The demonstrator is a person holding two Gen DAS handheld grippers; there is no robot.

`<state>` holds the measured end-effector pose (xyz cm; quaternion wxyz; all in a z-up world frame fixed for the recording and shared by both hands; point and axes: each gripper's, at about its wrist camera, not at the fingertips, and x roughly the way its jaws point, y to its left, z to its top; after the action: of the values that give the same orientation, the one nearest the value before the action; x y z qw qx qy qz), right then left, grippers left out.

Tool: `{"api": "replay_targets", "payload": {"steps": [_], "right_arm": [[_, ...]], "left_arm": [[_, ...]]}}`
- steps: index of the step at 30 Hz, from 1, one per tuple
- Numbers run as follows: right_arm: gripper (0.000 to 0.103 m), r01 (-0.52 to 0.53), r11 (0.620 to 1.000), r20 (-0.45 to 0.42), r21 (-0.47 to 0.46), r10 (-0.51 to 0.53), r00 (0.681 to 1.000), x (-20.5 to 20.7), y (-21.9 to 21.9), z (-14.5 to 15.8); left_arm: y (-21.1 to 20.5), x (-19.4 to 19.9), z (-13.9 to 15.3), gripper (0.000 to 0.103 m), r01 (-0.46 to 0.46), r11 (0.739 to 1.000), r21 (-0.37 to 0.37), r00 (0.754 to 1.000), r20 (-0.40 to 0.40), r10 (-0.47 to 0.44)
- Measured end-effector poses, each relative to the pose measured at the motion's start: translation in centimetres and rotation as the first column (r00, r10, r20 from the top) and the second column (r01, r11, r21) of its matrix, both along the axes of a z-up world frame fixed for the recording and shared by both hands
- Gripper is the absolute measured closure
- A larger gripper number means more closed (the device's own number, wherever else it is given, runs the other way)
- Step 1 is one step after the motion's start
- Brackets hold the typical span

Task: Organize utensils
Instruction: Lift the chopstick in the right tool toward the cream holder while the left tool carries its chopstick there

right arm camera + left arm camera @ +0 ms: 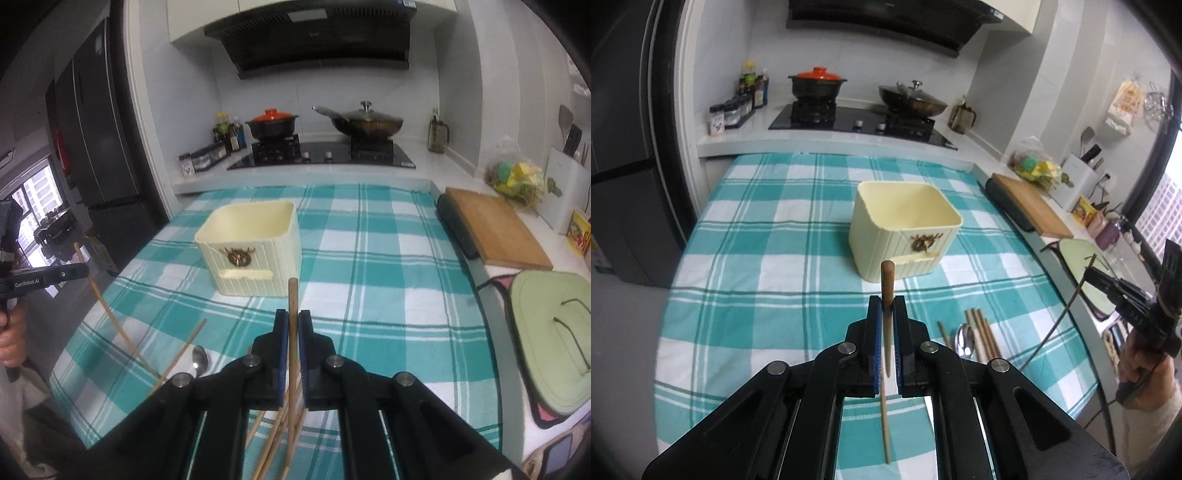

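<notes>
A cream square utensil holder (905, 229) (251, 251) stands open on the teal checked cloth (775, 258) (369, 277), with nothing visible inside it. My left gripper (887, 301) is shut on a wooden chopstick (887, 277); the thick end points at the holder and the thin end hangs below. My right gripper (293, 317) is likewise shut on a chopstick (293, 295), held above the cloth just short of the holder. Loose chopsticks (982, 332) (184, 347) and a metal spoon (964, 339) (199, 360) lie on the cloth. Each view shows the other gripper (1089, 273) (86, 271) at its edge.
Behind the cloth is a hob (321, 155) carrying a red-lidded pot (273, 123) and a lidded wok (369, 123). A wooden cutting board (495, 229) and a green mat (550, 332) lie to the right, and a dark fridge (103, 147) stands to the left.
</notes>
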<state>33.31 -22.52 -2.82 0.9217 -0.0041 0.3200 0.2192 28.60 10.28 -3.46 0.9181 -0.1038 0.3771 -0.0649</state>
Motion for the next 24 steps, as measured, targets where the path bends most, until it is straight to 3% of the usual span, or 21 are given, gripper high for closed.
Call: {"api": "replay_targets", "payload": {"steps": [5,12,18,21,24], "right_arm": [[0.097,0.021,1.0,0.148,0.022,-0.024,0.989,-1.0,1.4,3.1],[0.097,0.027,0.996,0.25,0.085,-0.047,0.967,1.6,3.7,7.4],[0.097,0.029,0.99,0.336,0.139,-0.075,0.939,5.1,5.3,12.0],[0.097,0.038,0.988,0.365,0.149,-0.09,0.926,7.6,6.7,13.2],[0.097,0.052,0.981,0.368,0.185,-0.119,0.922,10.5,7.6,12.9]], "left_arm": [[-0.5,0.7,2.7,0.099,0.007,1.0,-0.01,0.998,0.06,-0.006],[-0.3,3.0,7.3,0.099,-0.013,1.0,-0.027,0.989,0.144,0.017],[-0.4,6.7,11.3,0.099,-0.06,0.998,-0.001,0.967,0.249,0.058],[-0.6,9.4,11.3,0.099,-0.111,0.994,0.01,0.955,0.279,0.104],[-0.5,12.3,9.5,0.099,-0.145,0.989,-0.003,0.955,0.26,0.14]]}}
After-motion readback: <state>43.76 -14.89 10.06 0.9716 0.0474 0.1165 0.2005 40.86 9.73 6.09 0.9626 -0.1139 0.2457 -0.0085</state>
